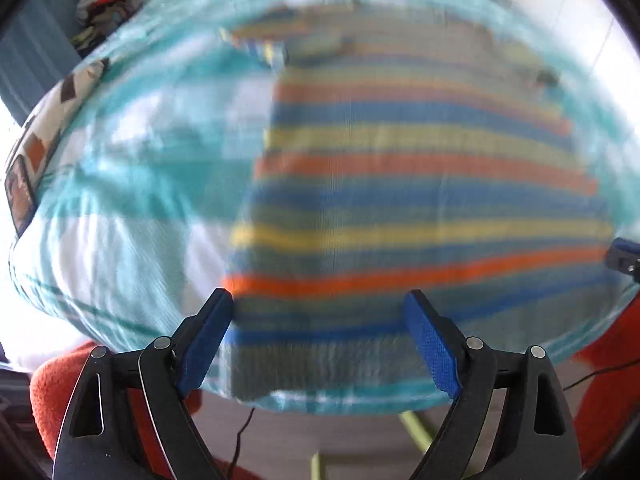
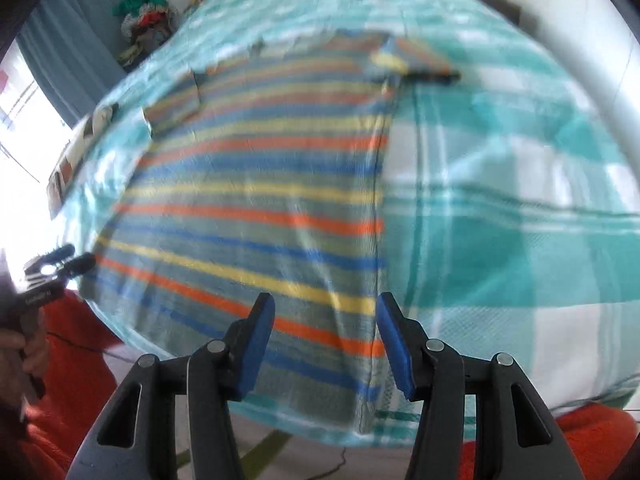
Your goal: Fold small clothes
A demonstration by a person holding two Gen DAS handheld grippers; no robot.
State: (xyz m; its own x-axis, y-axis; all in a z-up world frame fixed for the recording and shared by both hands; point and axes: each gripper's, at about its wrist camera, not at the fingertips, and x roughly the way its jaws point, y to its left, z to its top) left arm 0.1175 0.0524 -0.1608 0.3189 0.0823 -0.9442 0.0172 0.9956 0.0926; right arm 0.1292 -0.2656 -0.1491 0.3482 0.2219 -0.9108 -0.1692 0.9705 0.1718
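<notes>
A small striped shirt (image 1: 420, 184), in orange, blue, yellow and grey bands, lies flat on a teal and white checked bed cover (image 1: 132, 184). Its hem is nearest me and its sleeves are at the far end. My left gripper (image 1: 320, 316) is open and empty, above the shirt's lower left hem. My right gripper (image 2: 326, 316) is open and empty, above the shirt (image 2: 256, 208) near its lower right corner. The left gripper also shows at the left edge of the right wrist view (image 2: 60, 264). Both views are blurred.
A pile of mixed clothes (image 1: 104, 4) sits at the far left corner by a blue curtain (image 2: 76, 40). A patterned pillow (image 1: 36, 148) lies along the bed's left edge. An orange blanket (image 2: 68, 380) hangs below the bed's near edge.
</notes>
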